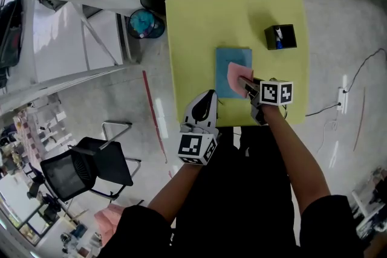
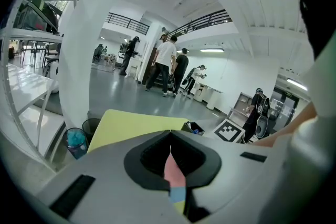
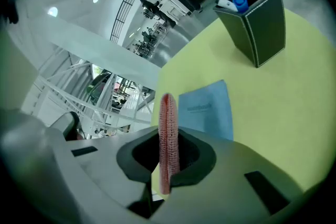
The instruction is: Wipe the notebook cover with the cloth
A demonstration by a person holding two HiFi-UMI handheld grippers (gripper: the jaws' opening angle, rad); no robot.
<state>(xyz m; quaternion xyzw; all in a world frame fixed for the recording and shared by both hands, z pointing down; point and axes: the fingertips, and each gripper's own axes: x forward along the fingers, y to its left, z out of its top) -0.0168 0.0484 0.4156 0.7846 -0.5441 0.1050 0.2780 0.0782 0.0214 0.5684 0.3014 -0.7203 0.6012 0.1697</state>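
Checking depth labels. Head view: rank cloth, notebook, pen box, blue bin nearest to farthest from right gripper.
1. Cloth: held by the right gripper.
2. Notebook: on the table, just ahead.
3. Pen box: table's far right.
4. Blue bin: off the table, far left.

Beyond your right jaws, the print on the notebook is too blurred to read, and its near end is hidden behind them. Past your left jaws, only slivers of cloth and notebook show through the slit; the rest is hidden.
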